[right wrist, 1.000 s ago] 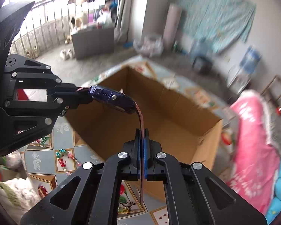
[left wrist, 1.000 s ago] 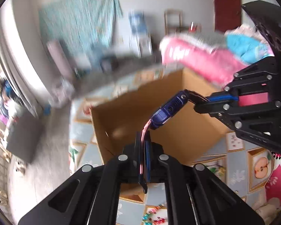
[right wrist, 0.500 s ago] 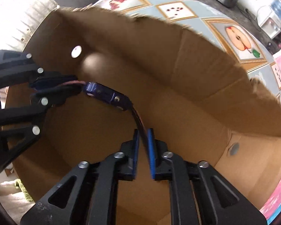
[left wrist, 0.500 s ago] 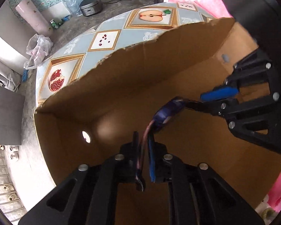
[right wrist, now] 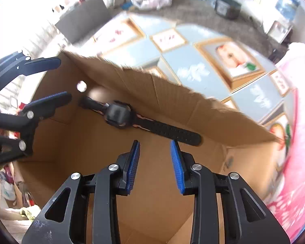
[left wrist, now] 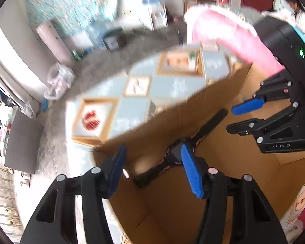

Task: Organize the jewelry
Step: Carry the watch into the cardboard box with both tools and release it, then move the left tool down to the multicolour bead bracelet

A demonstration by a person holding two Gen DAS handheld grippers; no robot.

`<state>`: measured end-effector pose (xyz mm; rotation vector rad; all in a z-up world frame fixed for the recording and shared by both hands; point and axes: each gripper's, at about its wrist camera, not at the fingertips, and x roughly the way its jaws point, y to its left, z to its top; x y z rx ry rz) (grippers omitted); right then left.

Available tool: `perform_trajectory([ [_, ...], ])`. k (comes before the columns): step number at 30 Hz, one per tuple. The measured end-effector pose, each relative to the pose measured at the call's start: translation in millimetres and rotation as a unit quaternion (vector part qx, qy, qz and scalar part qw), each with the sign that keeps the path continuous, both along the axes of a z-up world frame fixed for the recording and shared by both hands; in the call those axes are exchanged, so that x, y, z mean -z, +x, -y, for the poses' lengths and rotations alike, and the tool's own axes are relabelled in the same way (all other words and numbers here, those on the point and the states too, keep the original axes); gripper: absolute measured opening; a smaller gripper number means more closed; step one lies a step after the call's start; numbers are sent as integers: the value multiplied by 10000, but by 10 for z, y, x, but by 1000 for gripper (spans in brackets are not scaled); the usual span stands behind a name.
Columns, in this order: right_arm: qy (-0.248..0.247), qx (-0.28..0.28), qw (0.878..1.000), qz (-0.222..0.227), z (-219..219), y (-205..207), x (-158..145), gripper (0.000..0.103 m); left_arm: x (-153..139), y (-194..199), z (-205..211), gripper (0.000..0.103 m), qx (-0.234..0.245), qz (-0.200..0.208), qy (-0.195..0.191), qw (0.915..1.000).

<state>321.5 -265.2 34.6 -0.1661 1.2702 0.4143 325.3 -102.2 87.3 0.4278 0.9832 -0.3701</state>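
— Where is the wristwatch (right wrist: 118,115) now?

— We see it inside the cardboard box (right wrist: 193,105), stretched out along the far wall, black strap flat, dial blurred. Whether it rests on the floor of the box we cannot tell.

— And our tongs?

— Both released. The right gripper (right wrist: 155,162) has just been opening; its blue pads stand apart with nothing between them, and the strap's right end lies just beyond its tips. The left gripper (left wrist: 152,169) has also just been opening; in its own view the watch (left wrist: 179,152) shows in the gap between the fingers, but beyond them and untouched.

— Where is the left one as the right camera sees it?

— At the left, its jaws parted, near the strap's left end but apart from it.
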Motion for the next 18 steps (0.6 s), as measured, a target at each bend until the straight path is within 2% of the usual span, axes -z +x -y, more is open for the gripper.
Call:
perform_trajectory([
  [4,305,132,9959,841,160,-522,-585,48,-460,-434,-308,67,-155,594,-465,9970],
  [6,516,232,9904,1263,262,-844,-867,53,-678,-753,-560,74,-297,841,-828,9926],
  [10,1064,323,9754,1903,453,-1579,-1227,60,-857,-1414,-951,85,-606,1160,-1326,9825],
  [13,1390,421,9692,1991,458,-2043,-1166,61,-690,-1934,-1197,88,-881,1205,-1530,9769],
  [15,1546,529,9691,1850,496,-2216,-1122,61,-448,-2169,-1256,88,-1091,1037,-1587,9758],
  [18,1693,805,9694,1583,332,-2457,-780,61,50,-2449,-1310,88,-1552,687,-1648,9716],
])
